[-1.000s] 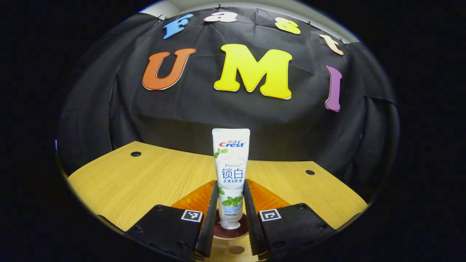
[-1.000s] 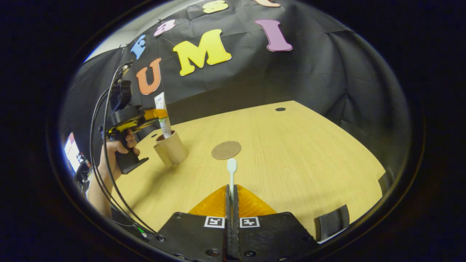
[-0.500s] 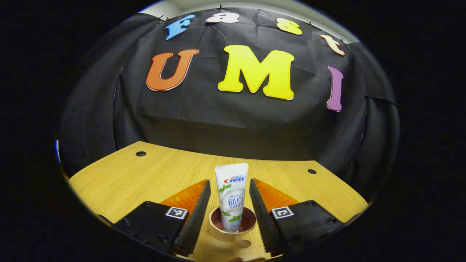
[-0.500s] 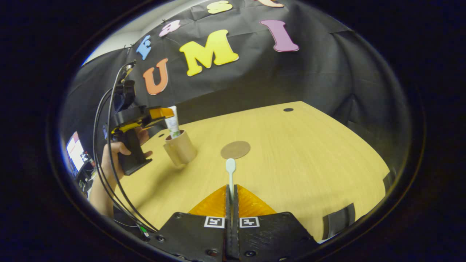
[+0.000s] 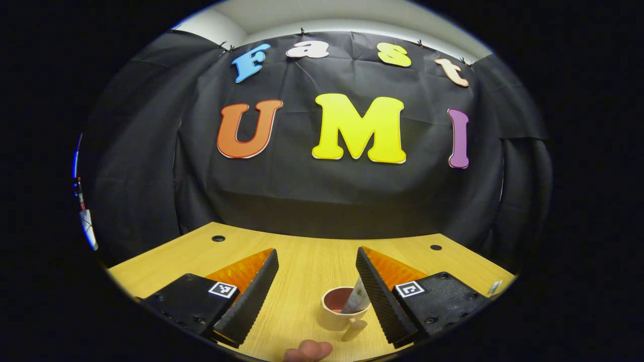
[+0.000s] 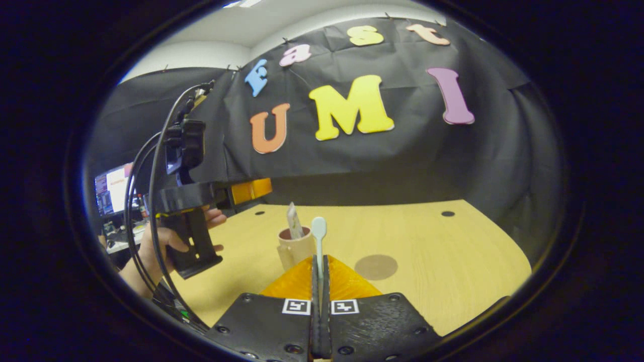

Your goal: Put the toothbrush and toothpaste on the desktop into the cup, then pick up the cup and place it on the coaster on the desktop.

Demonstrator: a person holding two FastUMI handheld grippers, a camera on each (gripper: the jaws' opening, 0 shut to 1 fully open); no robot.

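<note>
A beige cup (image 5: 338, 312) with a handle stands on the wooden desk, and the white toothpaste tube (image 5: 357, 299) leans inside it. My left gripper (image 5: 317, 253) hangs open above and just behind the cup, with nothing between its fingers. In the right gripper view the cup (image 6: 297, 247) with the tube (image 6: 293, 226) sits straight ahead. My right gripper (image 6: 320, 259) is shut on the white toothbrush (image 6: 319, 236), whose head points up beside the cup. The round brown coaster (image 6: 376, 266) lies on the desk to the right of the cup. The left gripper (image 6: 250, 190) is seen above and left of the cup.
A hand (image 6: 166, 241) holds the left gripper's handle, with black cables (image 6: 151, 166) looping over it. A fingertip (image 5: 308, 349) shows at the bottom edge. A monitor (image 6: 113, 188) glows at the far left. The desk (image 6: 453, 251) has small round holes near its back edge.
My left gripper opened, dropped the toothpaste into the cup, then rose and drew back. My right gripper, still holding the toothbrush, swung toward the cup.
</note>
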